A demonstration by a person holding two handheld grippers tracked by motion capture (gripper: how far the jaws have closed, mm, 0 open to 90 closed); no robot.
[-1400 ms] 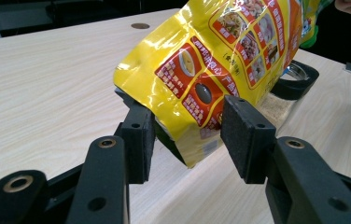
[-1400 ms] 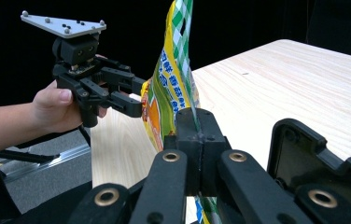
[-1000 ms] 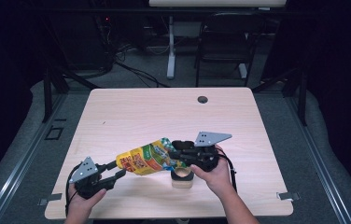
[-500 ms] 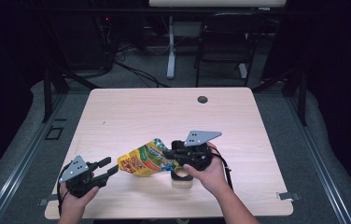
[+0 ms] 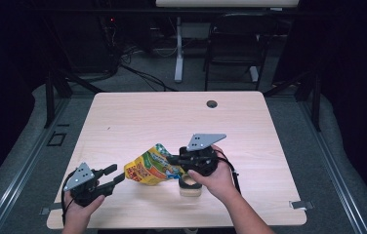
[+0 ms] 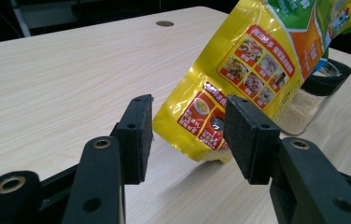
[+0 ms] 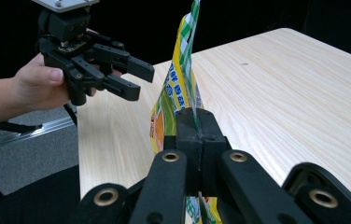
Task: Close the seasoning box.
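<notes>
- The right gripper (image 5: 175, 159) has its jaws clamped flat on the top edge of a yellow pouch (image 5: 151, 167); in the right gripper view the pads meet on the thin seam of the pouch (image 7: 176, 100), which stands edge-on above them.
- The pouch hangs tilted from that grip, its lower corner down toward the table (image 5: 137, 117) and pointing at the left gripper; in the left gripper view the printed yellow face of the pouch (image 6: 253, 70) leans away to the upper right.
- A small glass jar (image 5: 190, 185) with pale grains and a black rim sits on the table just behind and under the pouch, beneath the right hand (image 5: 218, 178).
- The left gripper (image 5: 115, 176) is just beside the lower corner of the pouch, apart from it; its jaws stand wide, have just been opening a little, and hold nothing.
- In the left gripper view the pouch corner shows in the gap beyond the two pads, untouched.
- A round dark grommet (image 5: 212, 104) sits in the table well beyond the pouch.
</notes>
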